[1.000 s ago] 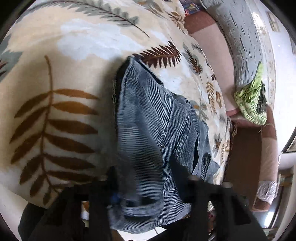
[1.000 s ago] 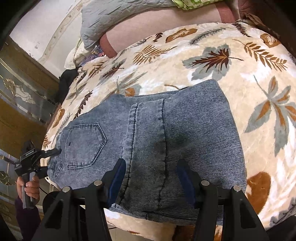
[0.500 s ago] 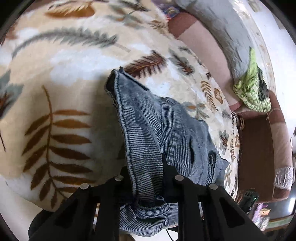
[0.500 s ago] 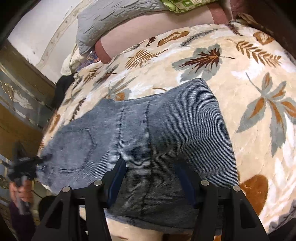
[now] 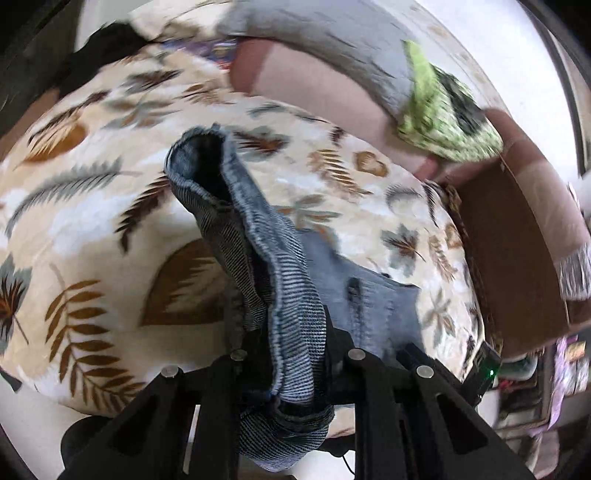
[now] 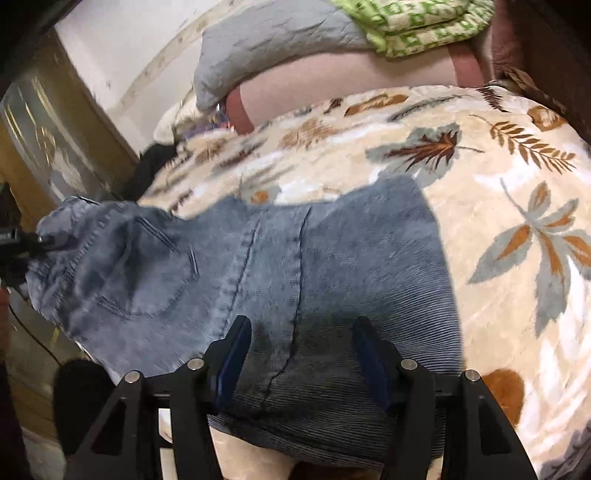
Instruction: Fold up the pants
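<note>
One pair of jeans, one leaf-print blanket, one grey pillow and one green cloth at top of frame; two grippers.

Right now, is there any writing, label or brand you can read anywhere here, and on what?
None can be read.
The jeans show only stitching, no visible tag.
The green cloth has a white block pattern, too blurred to tell if it is lettering.
</note>
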Tool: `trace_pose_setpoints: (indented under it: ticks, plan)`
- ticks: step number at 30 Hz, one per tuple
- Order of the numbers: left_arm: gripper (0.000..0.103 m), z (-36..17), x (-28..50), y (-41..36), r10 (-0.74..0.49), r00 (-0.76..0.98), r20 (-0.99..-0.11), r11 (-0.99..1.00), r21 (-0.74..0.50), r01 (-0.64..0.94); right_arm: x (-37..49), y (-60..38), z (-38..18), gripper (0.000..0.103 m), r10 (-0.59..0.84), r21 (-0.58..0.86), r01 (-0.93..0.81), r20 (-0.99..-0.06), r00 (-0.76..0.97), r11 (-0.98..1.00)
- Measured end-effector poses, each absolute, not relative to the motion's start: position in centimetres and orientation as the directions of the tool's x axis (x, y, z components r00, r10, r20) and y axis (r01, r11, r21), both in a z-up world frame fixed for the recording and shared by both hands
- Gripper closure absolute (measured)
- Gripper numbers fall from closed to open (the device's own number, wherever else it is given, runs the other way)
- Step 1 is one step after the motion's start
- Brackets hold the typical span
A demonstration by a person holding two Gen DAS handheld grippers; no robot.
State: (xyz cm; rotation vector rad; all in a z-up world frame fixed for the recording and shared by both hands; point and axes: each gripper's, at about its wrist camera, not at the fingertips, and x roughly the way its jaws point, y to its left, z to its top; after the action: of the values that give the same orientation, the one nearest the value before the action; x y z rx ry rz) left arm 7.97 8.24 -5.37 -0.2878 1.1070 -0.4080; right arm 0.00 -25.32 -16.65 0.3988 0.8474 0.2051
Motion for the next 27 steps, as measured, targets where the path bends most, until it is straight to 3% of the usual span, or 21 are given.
trace_pose_setpoints:
  ticks: [8,15,18,23,27]
  plan:
    - [0.084,-3.5,7.5,-5.5,-0.492,0.289,-0.821,0.847,-0.376,0.376,-2.3,-32.9,-14.7,0.042,0.259,0.596,0.155,-0.549,0.795,0.788]
    - [0.08,-10.3,8.3,-17.6,-0.481,0.058,-0.875,0.812,-0.419,0.406,-5.1,-39.8,-15.9,0.042,0.135,0.709,0.335,-0.517,0.845,0.62]
    - [0.08,-10.6,7.6,-18.2,-0.502,0.057,-0.863,0.8,-0.439,0.409,-5.5,-40.9,-15.9,0.042,0.121,0.718,0.352,-0.517,0.847,0.6]
    - [0.079,-6.2,6.5,-15.5,-0.498,0.222,-0.838,0.802,-0.348,0.486,-5.3,-41.0,-16.1,0.042,0.14,0.715,0.339,-0.519,0.843,0.611]
    - [0.075,-5.9,6.7,-12.6,-0.426,0.304,-0.852,0.846,-0.256,0.468,-4.7,-38.7,-15.5,0.042,0.21,0.7,0.253,-0.503,0.838,0.667]
